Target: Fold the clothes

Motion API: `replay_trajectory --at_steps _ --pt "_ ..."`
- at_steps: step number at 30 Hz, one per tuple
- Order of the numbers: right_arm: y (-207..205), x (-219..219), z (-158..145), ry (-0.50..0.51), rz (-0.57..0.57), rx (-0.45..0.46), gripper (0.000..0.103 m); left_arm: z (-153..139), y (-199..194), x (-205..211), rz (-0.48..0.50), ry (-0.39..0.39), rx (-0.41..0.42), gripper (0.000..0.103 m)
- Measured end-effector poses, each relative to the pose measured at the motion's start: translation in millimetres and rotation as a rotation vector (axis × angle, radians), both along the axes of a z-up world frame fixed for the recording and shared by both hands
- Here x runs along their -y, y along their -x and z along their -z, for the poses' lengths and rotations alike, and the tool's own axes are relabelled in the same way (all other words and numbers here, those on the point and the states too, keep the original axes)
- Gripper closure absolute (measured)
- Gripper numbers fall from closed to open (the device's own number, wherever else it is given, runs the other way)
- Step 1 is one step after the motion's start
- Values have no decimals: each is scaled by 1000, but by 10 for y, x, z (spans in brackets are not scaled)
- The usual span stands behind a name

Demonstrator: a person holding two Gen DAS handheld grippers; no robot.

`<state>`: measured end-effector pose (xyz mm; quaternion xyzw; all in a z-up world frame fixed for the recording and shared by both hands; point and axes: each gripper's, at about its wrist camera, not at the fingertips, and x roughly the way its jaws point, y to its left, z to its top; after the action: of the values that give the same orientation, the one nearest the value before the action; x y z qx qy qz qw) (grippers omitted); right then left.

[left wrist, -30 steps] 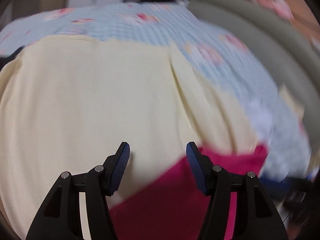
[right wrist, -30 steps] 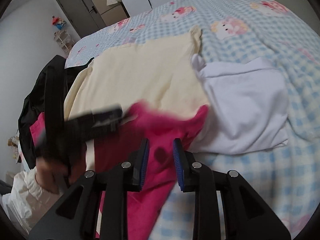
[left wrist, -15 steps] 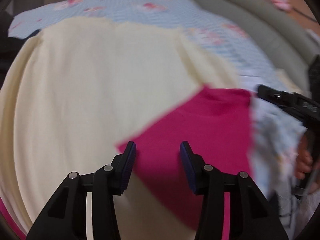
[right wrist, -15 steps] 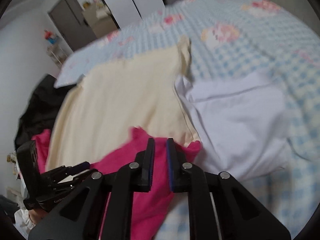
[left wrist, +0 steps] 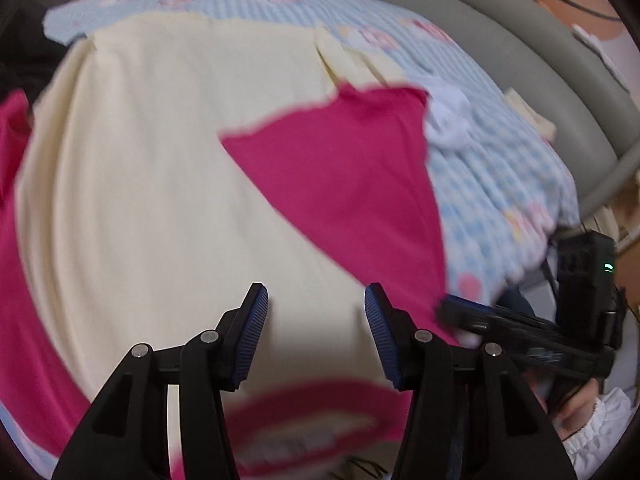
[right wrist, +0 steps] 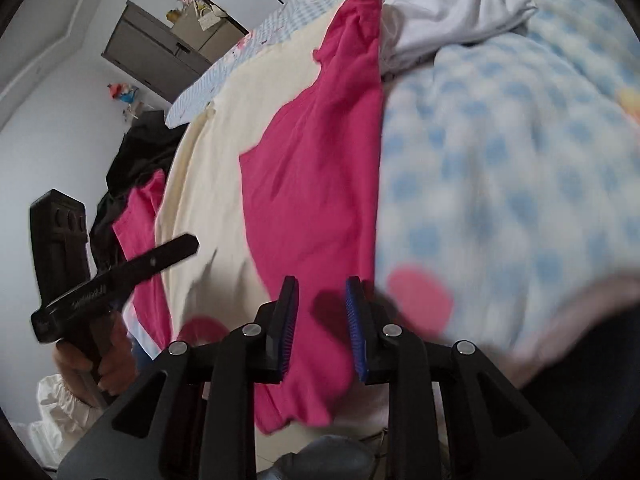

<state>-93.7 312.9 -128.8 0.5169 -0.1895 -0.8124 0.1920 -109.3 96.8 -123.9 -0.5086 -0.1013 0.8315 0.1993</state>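
Left gripper (left wrist: 316, 312): black angular frame, ribbed blue pads, silver screws
Right gripper (right wrist: 322, 306): same black frame, blue pads, round silver screws
Box on right gripper: black, small green light
Sleeves: white, gathered frilly cuffs

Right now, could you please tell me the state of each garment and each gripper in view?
Pink garment: unfolded, lying partly over the cream garment.
Cream garment: spread flat on the bedcover.
White garment: crumpled.
Black clothing: heaped.
Left gripper: fingers opening, nothing between them.
Right gripper: fingers narrowly apart above the pink garment.
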Motion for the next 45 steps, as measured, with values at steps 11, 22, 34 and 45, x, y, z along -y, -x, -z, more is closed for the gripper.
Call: replay_trajectory --at_steps 11,22,34,45 --pt "-413 -210 -73 20 70 -10 79 369 -131 -88 -64 -312 116 42" --pt "-295 -117 -48 40 36 -4 66 127 -62 -243 -47 -158 -27 100" --pt "-253 -82 -19 85 3 23 66 350 140 286 -88 -211 89 79" --pt "68 -127 -163 37 19 -23 66 456 763 413 -200 -311 106 70"
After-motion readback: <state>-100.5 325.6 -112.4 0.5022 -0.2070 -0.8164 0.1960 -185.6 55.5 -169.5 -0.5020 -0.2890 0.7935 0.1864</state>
